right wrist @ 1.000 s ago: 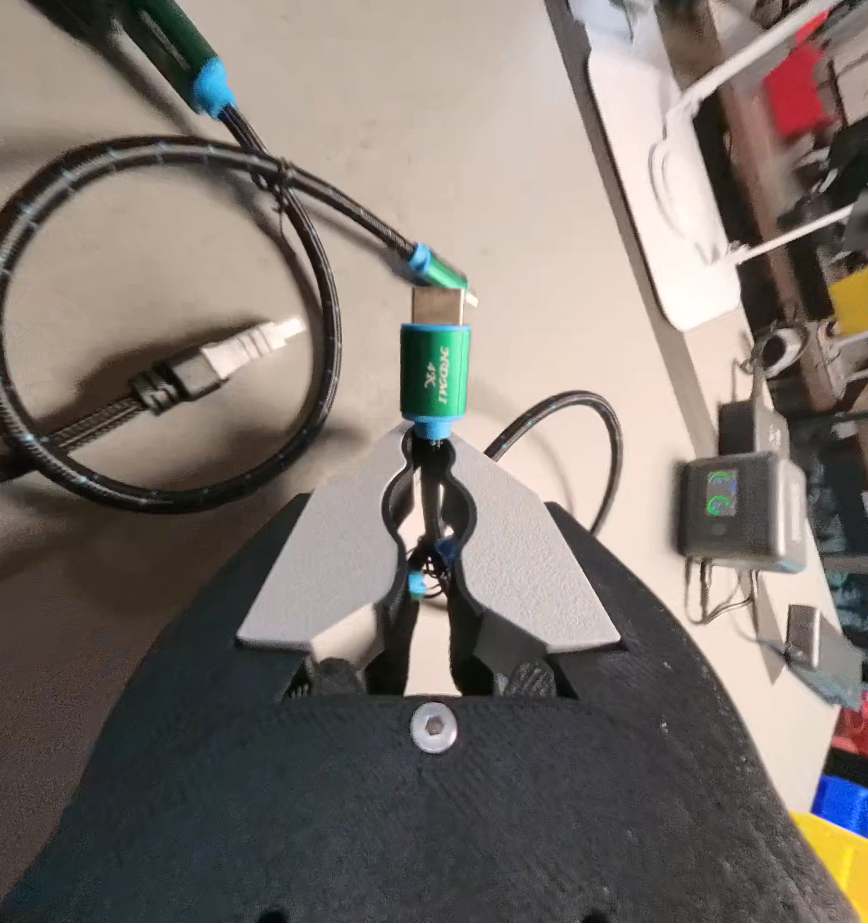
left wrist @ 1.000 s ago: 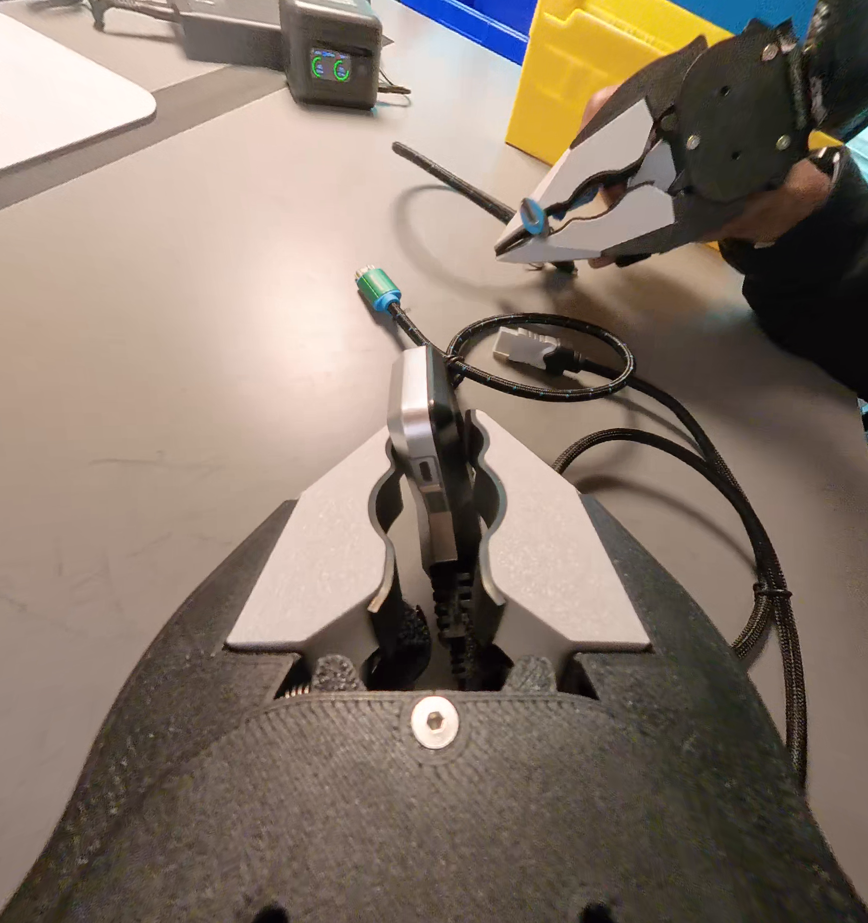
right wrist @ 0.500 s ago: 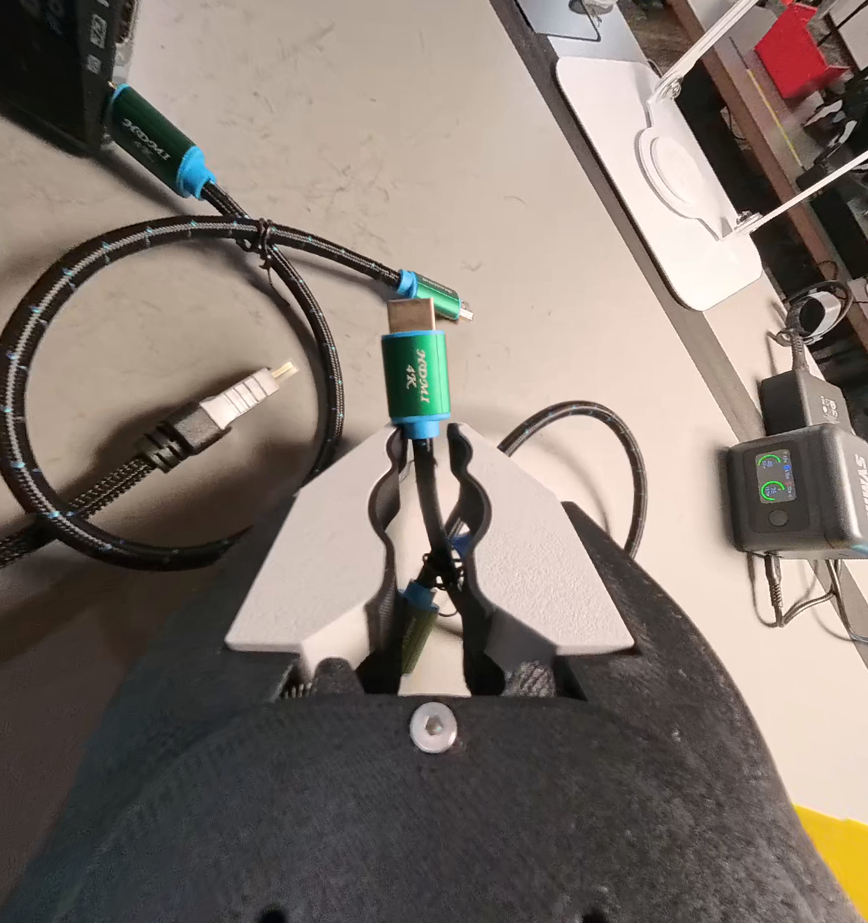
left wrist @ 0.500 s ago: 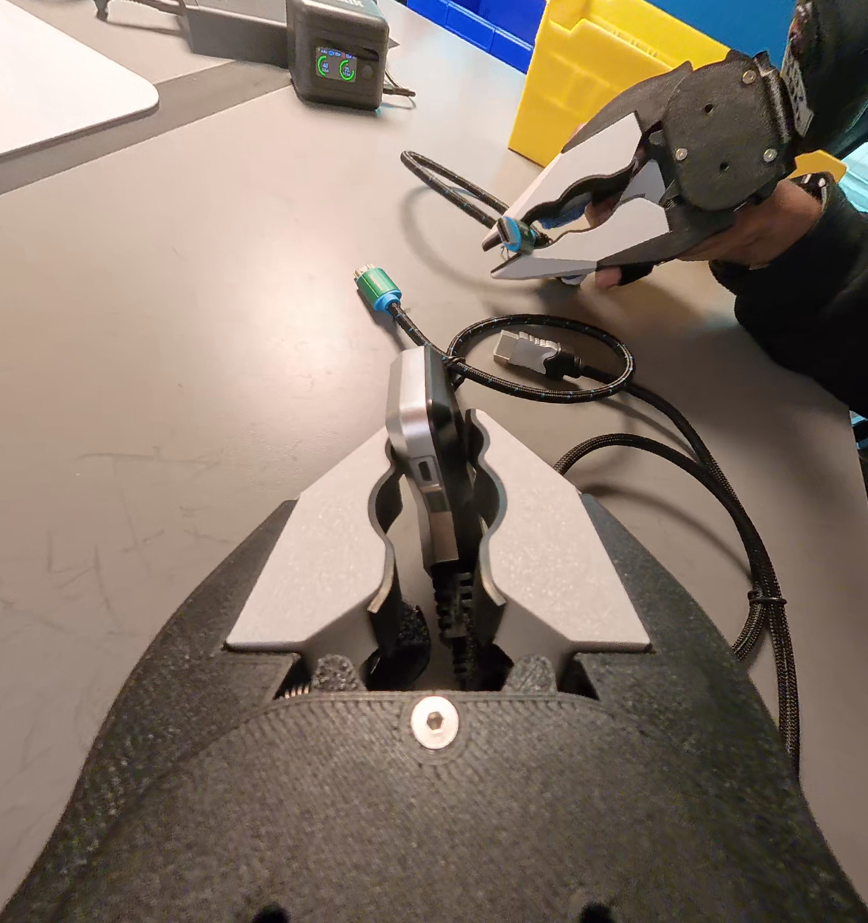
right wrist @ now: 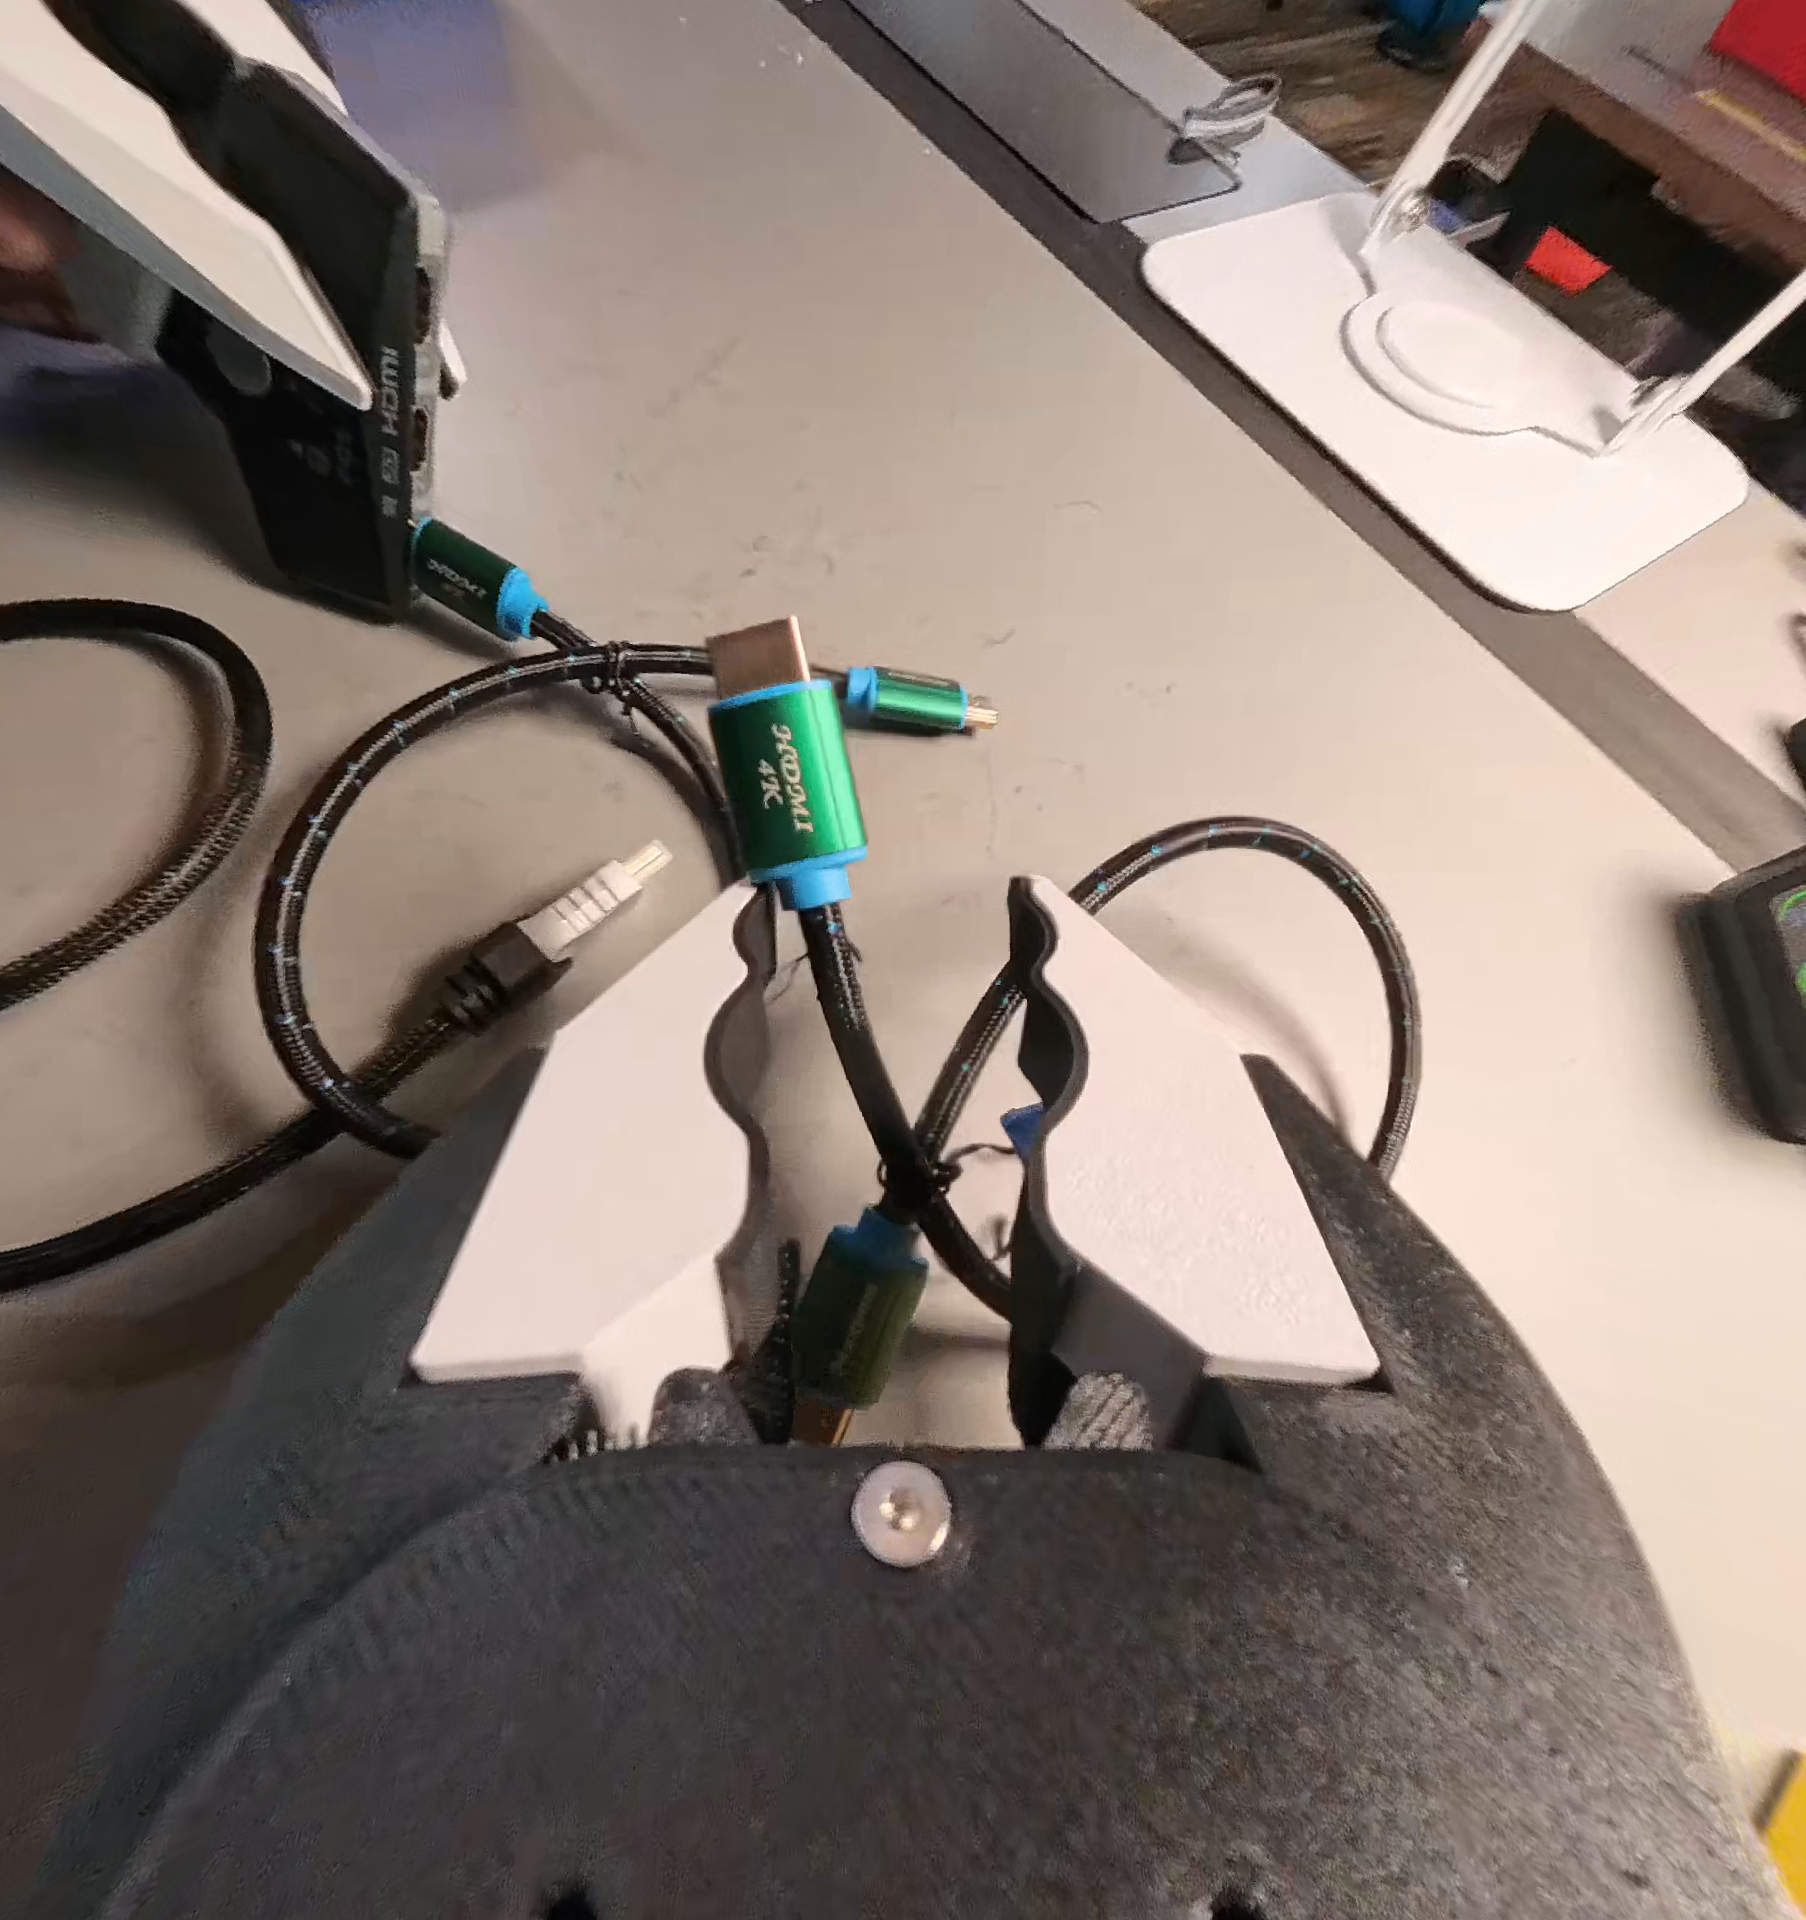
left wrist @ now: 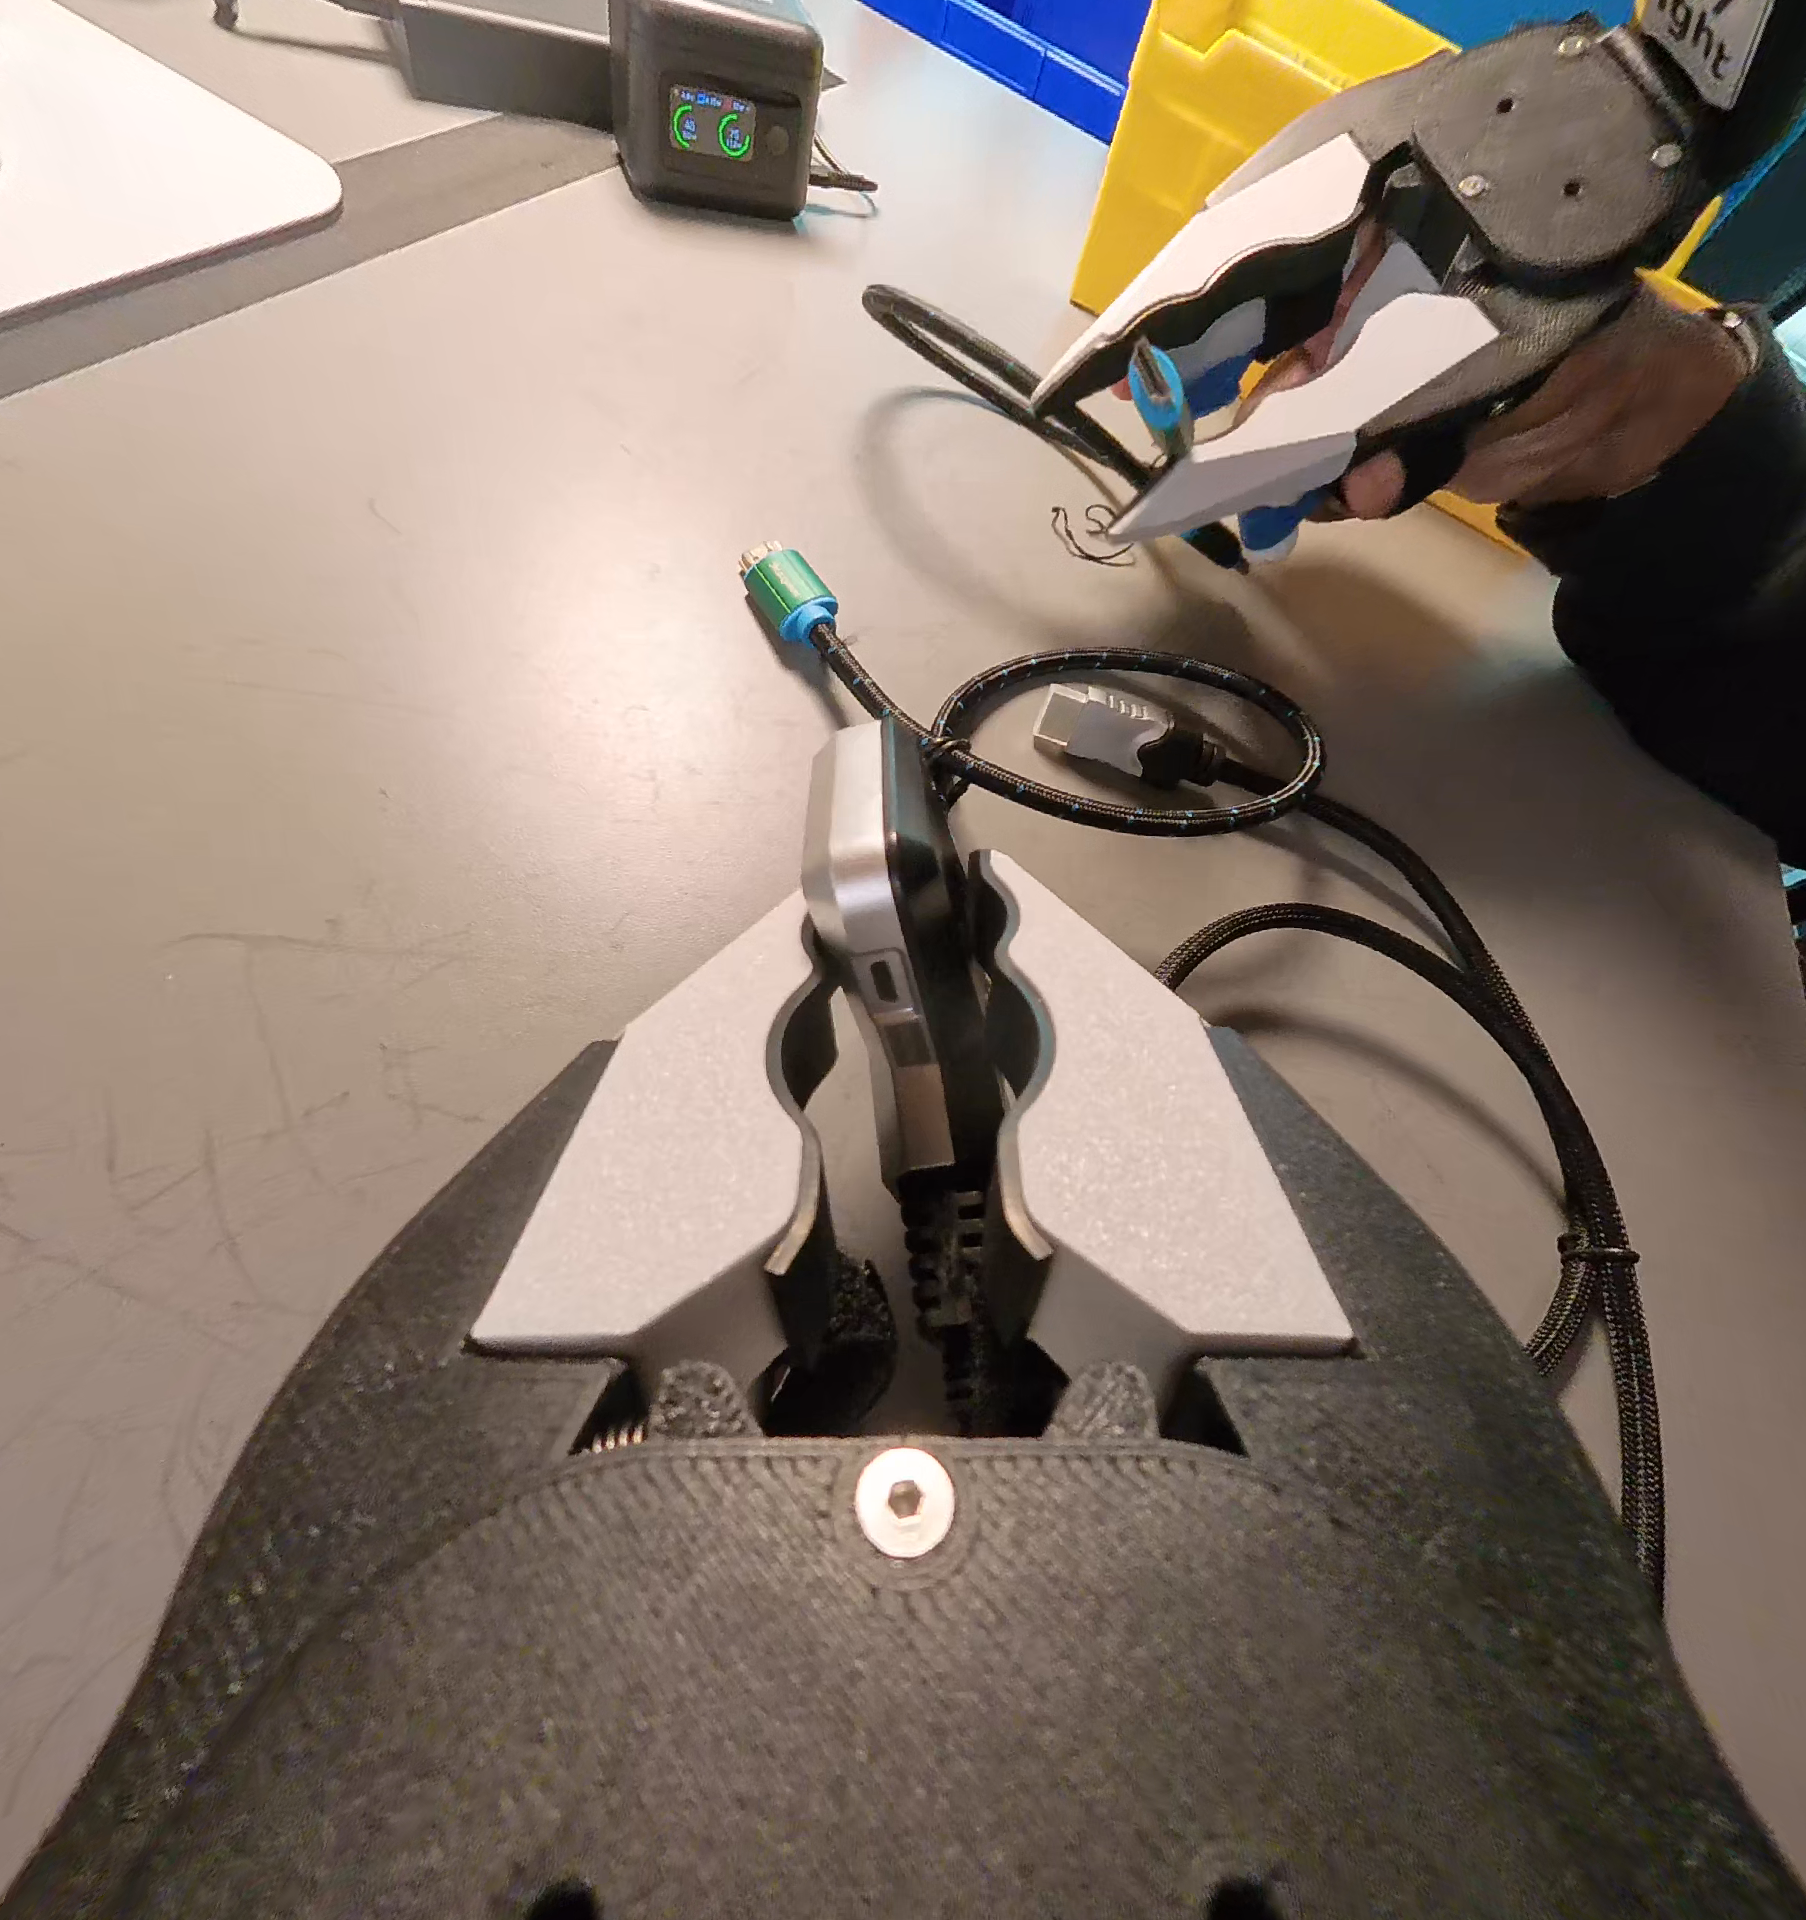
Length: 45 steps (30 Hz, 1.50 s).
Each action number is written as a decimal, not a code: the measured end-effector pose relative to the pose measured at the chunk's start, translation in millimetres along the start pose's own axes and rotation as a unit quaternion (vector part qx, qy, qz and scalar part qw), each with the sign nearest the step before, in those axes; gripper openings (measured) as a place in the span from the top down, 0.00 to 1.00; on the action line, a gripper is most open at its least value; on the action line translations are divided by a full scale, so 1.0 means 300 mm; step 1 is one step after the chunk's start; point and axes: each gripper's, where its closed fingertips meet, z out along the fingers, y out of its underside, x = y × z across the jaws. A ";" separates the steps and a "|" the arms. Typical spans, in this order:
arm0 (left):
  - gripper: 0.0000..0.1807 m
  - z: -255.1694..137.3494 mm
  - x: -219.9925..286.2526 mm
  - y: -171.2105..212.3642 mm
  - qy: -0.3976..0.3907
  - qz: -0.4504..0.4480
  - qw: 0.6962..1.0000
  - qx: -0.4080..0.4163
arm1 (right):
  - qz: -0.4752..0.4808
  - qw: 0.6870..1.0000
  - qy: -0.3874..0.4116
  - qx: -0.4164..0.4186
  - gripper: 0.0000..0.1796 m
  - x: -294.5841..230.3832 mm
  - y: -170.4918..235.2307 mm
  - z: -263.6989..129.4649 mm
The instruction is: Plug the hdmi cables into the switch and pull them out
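Since half a second ago the right tool [right wrist: 883, 899] has spread its jaws wide, and its green plug [right wrist: 787, 774] now hangs loose between them, gripped by nothing. The left tool [left wrist: 904, 920] is clamped on the switch [left wrist: 878, 831], so the step is regrasping the plug to push it into a free port. Only the right view shows another green plug [right wrist: 463, 587] seated in the switch, above the worktop [right wrist: 774, 364].
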 end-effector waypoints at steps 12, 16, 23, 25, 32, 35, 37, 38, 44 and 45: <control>0.87 0.001 0.000 0.001 -0.004 -0.003 1.000 -0.004 | -0.015 0.991 0.053 -0.124 0.62 0.058 0.129 -0.010; 0.87 0.001 -0.001 0.000 -0.005 -0.003 1.000 -0.004 | -0.006 0.988 0.034 -0.147 0.76 0.037 0.173 0.014; 0.87 0.002 -0.007 -0.002 -0.008 -0.008 1.000 0.000 | -0.047 0.986 0.053 -0.150 0.92 0.028 0.167 0.021; 0.87 0.002 -0.010 -0.003 -0.010 -0.010 1.000 0.002 | -0.076 0.984 0.067 -0.145 0.96 0.027 0.157 0.022; 0.87 -0.005 -0.031 -0.007 -0.022 -0.015 1.000 0.009 | -0.091 0.987 0.096 -0.095 0.97 0.000 0.085 0.005; 0.87 -0.009 -0.041 -0.008 -0.029 -0.017 0.999 0.011 | -0.096 0.986 0.112 -0.079 0.96 -0.015 0.069 -0.009; 0.87 -0.011 -0.045 -0.009 -0.032 -0.019 0.999 0.013 | -0.099 0.985 0.130 -0.052 0.96 -0.029 0.037 -0.036; 0.87 -0.011 -0.047 -0.010 -0.032 -0.020 0.999 0.015 | -0.098 0.985 0.141 -0.029 0.96 -0.040 0.006 -0.063; 0.87 -0.012 -0.052 -0.012 -0.034 -0.026 0.999 0.020 | -0.069 0.960 0.225 0.150 0.96 -0.113 -0.247 -0.452; 0.87 -0.011 -0.052 -0.012 -0.034 -0.026 0.999 0.020 | -0.068 0.952 0.244 0.172 0.96 -0.110 -0.279 -0.546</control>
